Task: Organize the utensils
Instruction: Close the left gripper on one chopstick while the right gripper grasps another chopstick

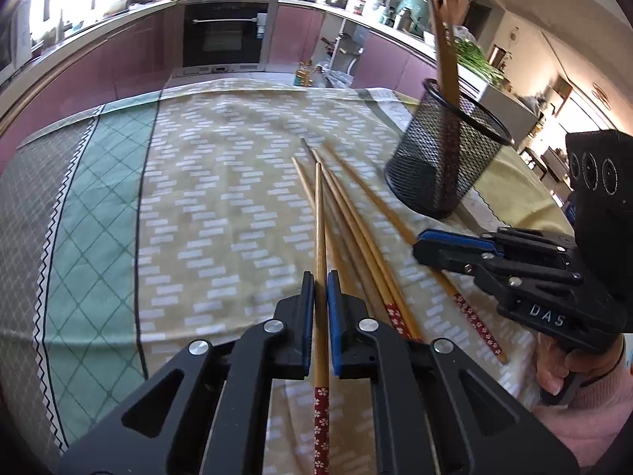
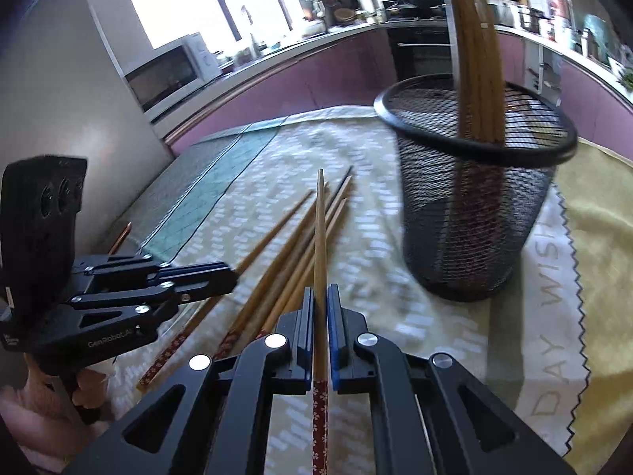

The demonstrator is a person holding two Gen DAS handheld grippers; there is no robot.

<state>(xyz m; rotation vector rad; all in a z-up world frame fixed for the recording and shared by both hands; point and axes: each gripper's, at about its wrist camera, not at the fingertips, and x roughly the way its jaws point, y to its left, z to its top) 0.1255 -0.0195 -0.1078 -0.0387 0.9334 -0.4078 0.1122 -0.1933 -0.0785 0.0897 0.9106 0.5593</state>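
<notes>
We see left gripper [image 1: 320, 289] jaws pinching one chopstick [image 1: 319, 237], right gripper [image 2: 320, 304] jaws pinching another chopstick [image 2: 319, 245]. Risk: long tips ahead of jaws swing, strike mesh holder [image 2: 474, 213] rim, tip it.

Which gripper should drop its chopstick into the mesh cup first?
Probably the right gripper: it is shut on a chopstick, with the mesh cup close ahead on its right. The left gripper, also holding a chopstick, sits farther away.

Home kitchen: oven [image 1: 225, 31], microwave [image 2: 170, 73], counters [image 1: 356, 14]
</notes>
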